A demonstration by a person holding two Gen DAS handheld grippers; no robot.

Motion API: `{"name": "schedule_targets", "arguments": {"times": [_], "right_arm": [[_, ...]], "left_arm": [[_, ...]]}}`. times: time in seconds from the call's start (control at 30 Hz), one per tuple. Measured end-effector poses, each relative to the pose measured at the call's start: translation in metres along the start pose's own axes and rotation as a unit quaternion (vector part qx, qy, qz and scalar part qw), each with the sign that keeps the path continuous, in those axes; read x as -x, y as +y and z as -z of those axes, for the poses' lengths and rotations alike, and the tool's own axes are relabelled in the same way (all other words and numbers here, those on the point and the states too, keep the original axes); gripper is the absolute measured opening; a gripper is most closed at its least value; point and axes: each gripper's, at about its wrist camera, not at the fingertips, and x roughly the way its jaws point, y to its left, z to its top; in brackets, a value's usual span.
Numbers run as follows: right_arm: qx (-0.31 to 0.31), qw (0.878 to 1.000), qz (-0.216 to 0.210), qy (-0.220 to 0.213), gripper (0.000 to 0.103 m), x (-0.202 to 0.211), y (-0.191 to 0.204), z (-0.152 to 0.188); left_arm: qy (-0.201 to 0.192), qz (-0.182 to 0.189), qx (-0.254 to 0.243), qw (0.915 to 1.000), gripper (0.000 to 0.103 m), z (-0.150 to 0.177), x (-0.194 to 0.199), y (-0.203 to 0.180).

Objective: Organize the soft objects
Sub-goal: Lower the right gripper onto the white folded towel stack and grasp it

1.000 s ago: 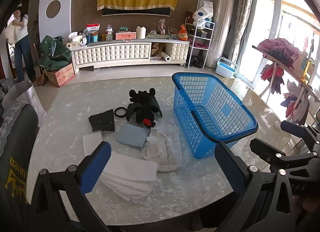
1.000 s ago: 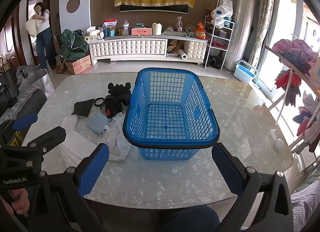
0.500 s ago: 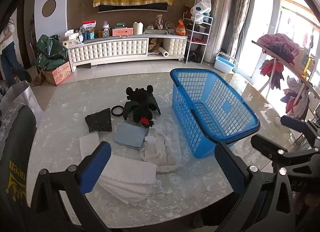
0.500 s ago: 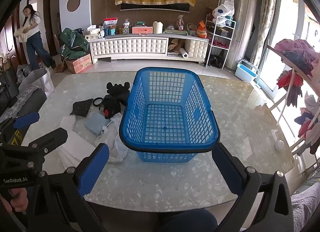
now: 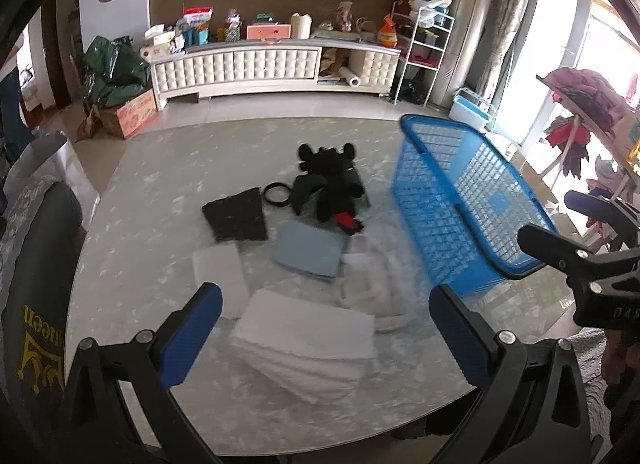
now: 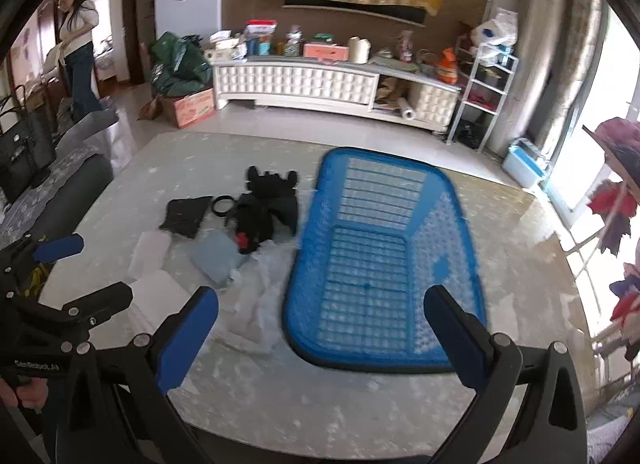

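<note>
A blue plastic basket (image 5: 460, 220) (image 6: 384, 260) stands empty on the marble table's right half. Left of it lie a black plush toy (image 5: 328, 188) (image 6: 266, 208), a black cloth (image 5: 236, 216), a black ring (image 5: 276, 196), a grey-blue folded cloth (image 5: 308, 250), a white crumpled cloth (image 5: 376, 284) and a white folded towel (image 5: 308, 344). My left gripper (image 5: 324, 328) is open and empty above the white towel. My right gripper (image 6: 320, 328) is open and empty over the basket's near left corner.
The table (image 6: 532, 264) ends close in front of both grippers. A dark chair back (image 5: 36, 264) stands at the table's left. A clothes rack (image 5: 588, 104) stands at the right. A person (image 6: 78, 44) stands far left by a door.
Both grippers have moved forward and lower toward the table, so the cloths and basket look larger. The right view has tilted. Nothing on the table has moved.
</note>
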Motion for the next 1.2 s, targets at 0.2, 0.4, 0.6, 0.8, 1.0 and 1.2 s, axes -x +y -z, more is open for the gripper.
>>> {"name": "schedule_targets", "arguments": {"times": [0.2,0.4,0.6,0.8,1.0,1.2], "right_arm": [[0.028,0.999,-0.007,0.015,0.103,-0.018,0.025,-0.015],[0.072,0.996,-0.049,0.023,0.103,-0.029,0.057,-0.021],[0.116,0.989,-0.078,0.052,0.103,-0.050,0.088,-0.017],[0.145,0.980,-0.098,0.098,0.103,-0.077,0.119,-0.001],[0.165,0.971,-0.107,0.134,0.101,-0.102,0.153,0.018],[0.173,0.965,-0.107,0.163,0.098,-0.129,0.174,0.027]], "left_arm": [[0.018,0.003,0.018,0.9997,0.103,0.000,-0.004,0.027],[0.036,-0.010,0.018,0.9991,0.103,0.006,-0.009,0.052],[0.062,-0.034,0.028,0.9971,0.103,0.024,-0.017,0.090],[0.087,-0.059,0.032,0.9940,0.103,0.042,-0.027,0.115],[0.106,-0.068,0.036,0.9913,0.103,0.062,-0.036,0.139],[0.124,-0.072,0.047,0.9887,0.103,0.074,-0.045,0.163]]}}
